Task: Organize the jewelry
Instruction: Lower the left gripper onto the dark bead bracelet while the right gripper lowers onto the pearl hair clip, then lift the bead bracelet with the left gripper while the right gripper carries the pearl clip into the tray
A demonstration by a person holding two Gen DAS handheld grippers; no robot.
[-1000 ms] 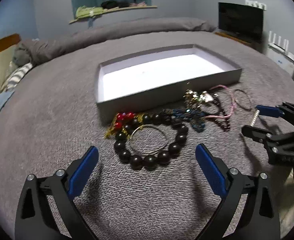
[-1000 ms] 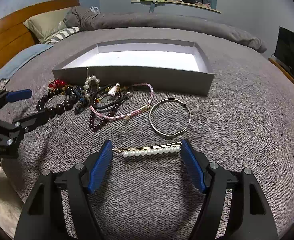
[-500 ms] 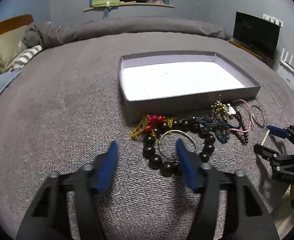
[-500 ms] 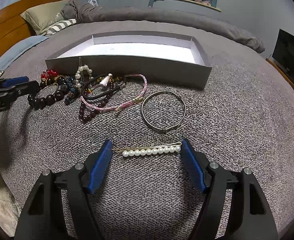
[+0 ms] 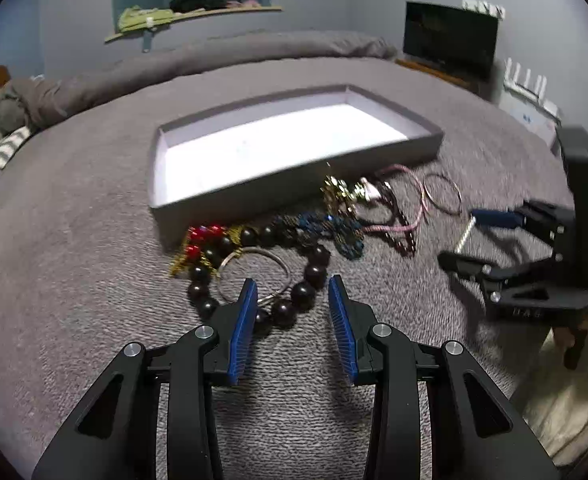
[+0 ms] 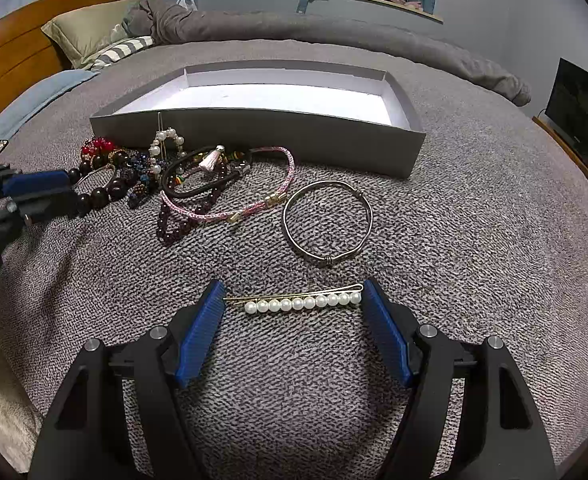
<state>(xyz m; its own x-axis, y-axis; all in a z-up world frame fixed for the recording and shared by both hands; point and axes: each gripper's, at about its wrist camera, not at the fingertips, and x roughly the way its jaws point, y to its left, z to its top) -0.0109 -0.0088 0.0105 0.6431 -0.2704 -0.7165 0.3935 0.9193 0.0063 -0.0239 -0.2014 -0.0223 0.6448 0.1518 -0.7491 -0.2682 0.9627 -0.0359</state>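
A grey box (image 5: 222, 196) with a white inside lies on the bed; it also shows in the right wrist view (image 6: 254, 136). In front of it lies a heap of jewelry. My left gripper (image 5: 292, 312) is partly closed around the near side of a dark bead bracelet (image 5: 306, 296) and a thin silver bangle (image 5: 254, 256). My right gripper (image 6: 293, 308) is open, its pads at both ends of a pearl hair clip (image 6: 298, 303) on the blanket. A silver bangle (image 6: 328, 220) and a pink cord bracelet (image 6: 250, 196) lie beyond it.
The grey knit blanket (image 6: 474, 240) covers the bed. A rolled duvet (image 5: 214, 60) lies at the back, pillows (image 6: 86, 36) and a wooden headboard at the left. A TV (image 5: 450, 40) stands at the right. The bed edge runs near both grippers.
My left gripper moved forward to the dark bead bracelet and its jaws narrowed around it. My right gripper stayed over the pearl hair clip, still open.
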